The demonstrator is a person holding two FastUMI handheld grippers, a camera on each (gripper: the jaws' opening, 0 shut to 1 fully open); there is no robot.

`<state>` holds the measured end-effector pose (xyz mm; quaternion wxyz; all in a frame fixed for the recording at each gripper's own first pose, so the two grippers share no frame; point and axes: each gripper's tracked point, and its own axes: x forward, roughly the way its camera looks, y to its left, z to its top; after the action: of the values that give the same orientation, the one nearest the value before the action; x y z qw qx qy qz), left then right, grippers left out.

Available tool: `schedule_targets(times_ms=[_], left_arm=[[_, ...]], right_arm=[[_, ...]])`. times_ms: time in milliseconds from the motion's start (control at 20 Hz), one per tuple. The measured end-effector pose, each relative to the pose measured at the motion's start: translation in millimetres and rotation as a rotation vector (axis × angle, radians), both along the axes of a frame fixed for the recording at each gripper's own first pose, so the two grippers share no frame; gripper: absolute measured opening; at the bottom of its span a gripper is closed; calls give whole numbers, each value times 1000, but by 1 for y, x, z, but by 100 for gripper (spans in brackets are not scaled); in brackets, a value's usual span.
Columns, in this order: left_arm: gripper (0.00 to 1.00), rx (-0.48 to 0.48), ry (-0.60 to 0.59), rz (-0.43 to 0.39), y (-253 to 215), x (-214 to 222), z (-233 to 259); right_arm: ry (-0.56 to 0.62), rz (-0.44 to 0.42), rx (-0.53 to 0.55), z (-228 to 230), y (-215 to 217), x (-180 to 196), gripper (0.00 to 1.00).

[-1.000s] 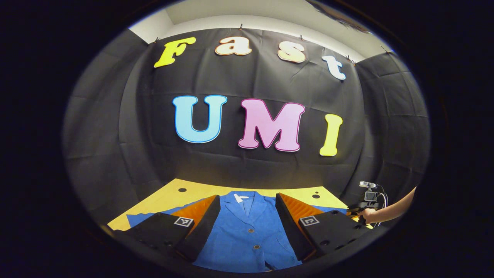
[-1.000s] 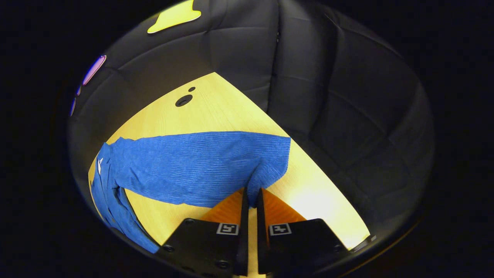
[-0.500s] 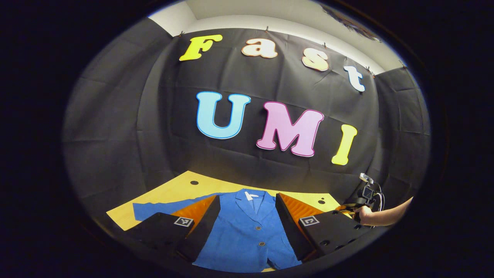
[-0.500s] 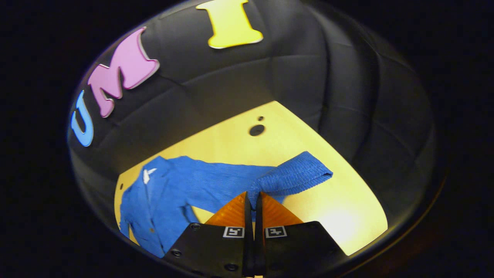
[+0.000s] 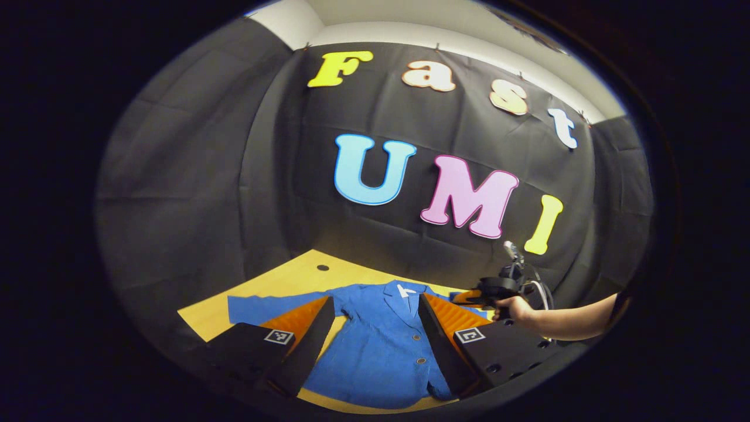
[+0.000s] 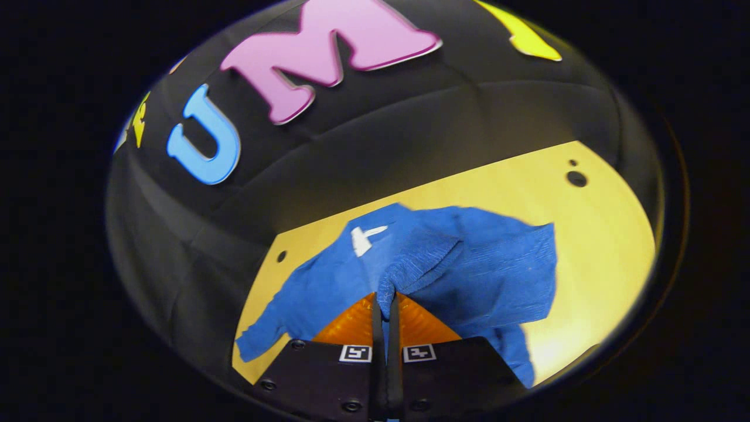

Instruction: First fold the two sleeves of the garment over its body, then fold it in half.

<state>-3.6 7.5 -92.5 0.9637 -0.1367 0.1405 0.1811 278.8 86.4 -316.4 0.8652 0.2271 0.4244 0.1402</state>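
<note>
Right gripper [image 6: 384, 305], frame bottom centre, clamped on right sleeve [image 6: 419, 264], raised over jacket [image 5: 381, 346]. Left gripper [image 5: 375, 340] spread wide, empty. Left sleeve [image 5: 263, 306] flat; halving pending.

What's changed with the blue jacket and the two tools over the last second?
The right tool, shut on the cuff of the blue corduroy jacket's sleeve, has carried it from the outstretched position on the yellow wooden table inward over the jacket's body. The left tool stayed open above the jacket; the other sleeve still lies spread out.
</note>
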Motion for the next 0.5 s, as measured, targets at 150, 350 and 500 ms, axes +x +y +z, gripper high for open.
schedule_targets(times_ms=[150,350,500], left_arm=[[82,-70,10,65,20,-17,-14],[82,-131,16,157,49,-45,-31],[82,-159,19,200,69,-62,-47]], right_arm=[[10,93,105,-11,78,-7,5],[74,119,207,-30,143,-21,8],[110,80,190,-46,150,-29,45]])
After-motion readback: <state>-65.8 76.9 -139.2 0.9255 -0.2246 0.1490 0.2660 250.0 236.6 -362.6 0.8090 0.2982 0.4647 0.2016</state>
